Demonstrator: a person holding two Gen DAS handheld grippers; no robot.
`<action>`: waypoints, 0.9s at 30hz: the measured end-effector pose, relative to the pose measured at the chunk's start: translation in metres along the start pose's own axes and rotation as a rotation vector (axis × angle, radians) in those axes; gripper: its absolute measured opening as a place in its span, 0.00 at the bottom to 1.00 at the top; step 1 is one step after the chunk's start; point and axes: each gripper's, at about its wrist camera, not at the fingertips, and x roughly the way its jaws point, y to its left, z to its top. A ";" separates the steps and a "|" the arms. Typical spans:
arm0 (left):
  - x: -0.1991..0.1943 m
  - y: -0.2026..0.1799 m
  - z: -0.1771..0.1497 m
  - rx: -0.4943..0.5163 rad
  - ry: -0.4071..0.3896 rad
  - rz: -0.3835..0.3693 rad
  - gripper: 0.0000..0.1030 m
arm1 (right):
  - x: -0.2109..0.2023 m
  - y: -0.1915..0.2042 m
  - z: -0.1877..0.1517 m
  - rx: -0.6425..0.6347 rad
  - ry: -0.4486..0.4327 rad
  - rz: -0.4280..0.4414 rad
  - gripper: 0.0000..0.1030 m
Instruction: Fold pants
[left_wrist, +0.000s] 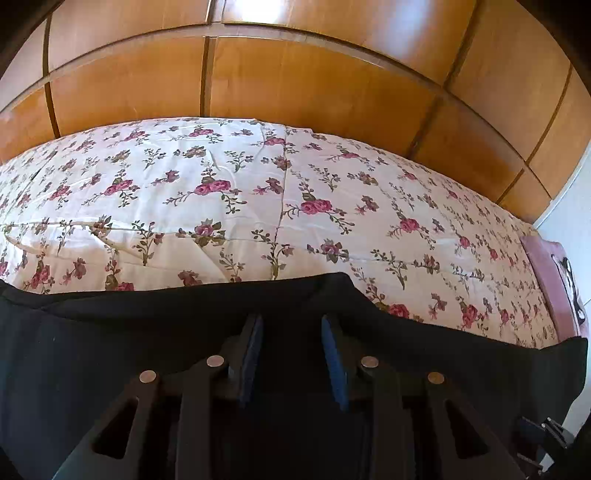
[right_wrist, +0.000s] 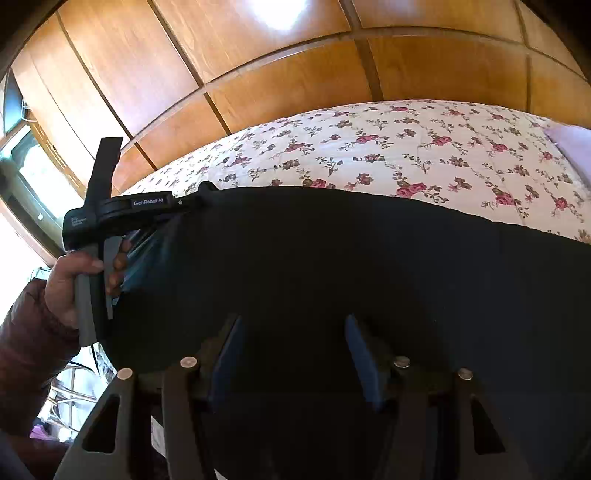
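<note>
Black pants lie spread along the near edge of a bed with a floral quilt. They also fill the lower half of the right wrist view. My left gripper is open, its blue-padded fingers over the black cloth with a gap between them. My right gripper is open too, its fingers spread wide above the pants. In the right wrist view the left gripper's body shows at the pants' left end, held by a hand.
A wooden panelled wardrobe stands behind the bed. A pink pillow lies at the bed's right end. A bright window is at the left. The quilt stretches beyond the pants.
</note>
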 end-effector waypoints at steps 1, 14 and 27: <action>0.000 0.001 0.000 -0.006 0.003 -0.002 0.34 | -0.002 0.000 0.001 0.003 0.003 -0.001 0.57; -0.081 -0.005 -0.048 -0.019 -0.080 -0.048 0.35 | -0.133 -0.105 -0.037 0.356 -0.166 -0.155 0.56; -0.087 -0.017 -0.095 -0.013 -0.009 -0.109 0.35 | -0.222 -0.248 -0.132 0.886 -0.394 -0.271 0.48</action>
